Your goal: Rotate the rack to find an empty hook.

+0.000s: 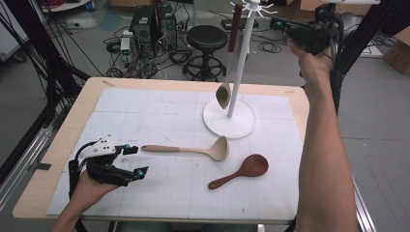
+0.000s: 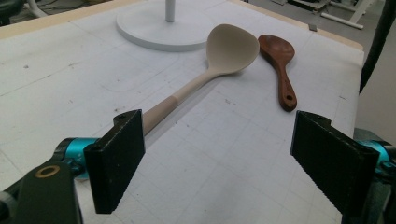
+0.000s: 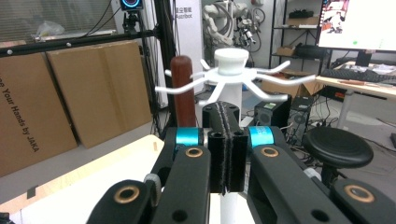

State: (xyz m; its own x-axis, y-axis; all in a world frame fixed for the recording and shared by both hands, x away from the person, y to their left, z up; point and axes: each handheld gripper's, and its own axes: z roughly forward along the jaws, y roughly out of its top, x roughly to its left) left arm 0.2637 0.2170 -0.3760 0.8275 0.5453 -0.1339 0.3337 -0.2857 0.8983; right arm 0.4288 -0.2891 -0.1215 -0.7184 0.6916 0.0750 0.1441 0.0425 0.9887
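the left gripper (image 1: 135, 161) rests low at the near left of the tabletop (image 1: 58, 145), its flat black jaws wide apart around nothing, just beside the handle end of the smooth beige ladle (image 1: 193, 150). a dark wooden spoon (image 1: 240, 171) lies to its right. the right gripper (image 3: 224, 140), jaws pressed together, is raised near the white hanging rack (image 3: 231, 74), where the right gripper view shows a brown rounded handle (image 3: 182, 91) up close.

My left tongs (image 1: 131, 162) are black with turquoise collars, brass rivets and a grey three-cornered plate; my forearms are without sleeves.
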